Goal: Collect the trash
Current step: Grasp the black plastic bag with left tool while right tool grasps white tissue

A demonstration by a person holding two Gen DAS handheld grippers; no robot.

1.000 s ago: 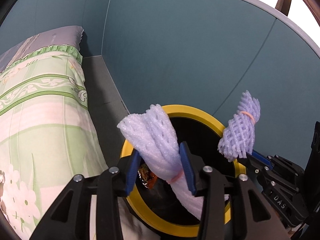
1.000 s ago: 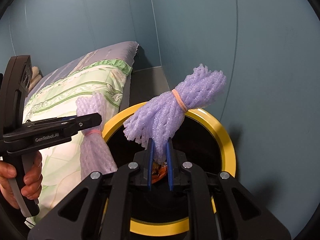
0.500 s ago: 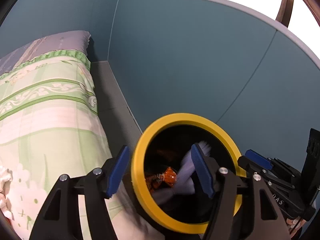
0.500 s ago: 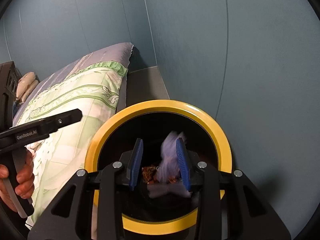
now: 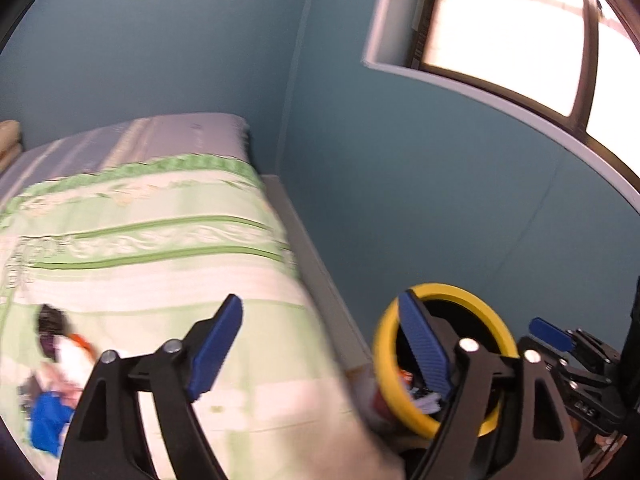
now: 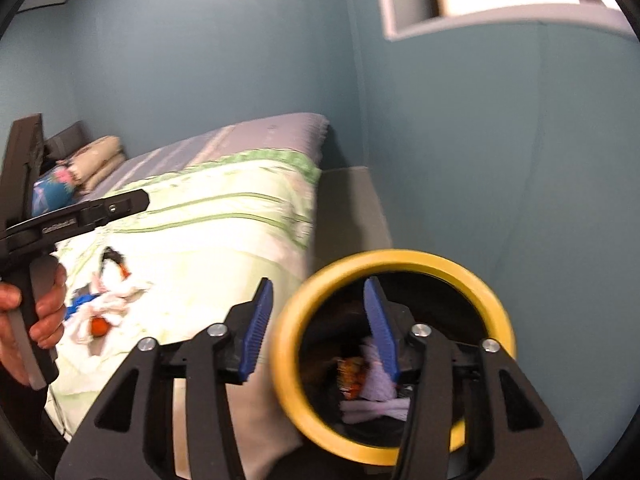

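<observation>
My left black gripper with blue ribbed pads [image 5: 320, 344] points downward; its 2 jaws are opening wide, nothing between them. My right black gripper with blue pads [image 6: 320, 328] is opening too, empty. My bare left hand [image 6: 38, 314] grips the handle.

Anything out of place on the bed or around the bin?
Yes: a loose pile of litter sits on the green bedspread, white crumpled bits with orange, blue and black pieces, blurred in both views. The yellow-rimmed bin stands upright beside the bed, foam netting inside, nothing spilled around it.
</observation>
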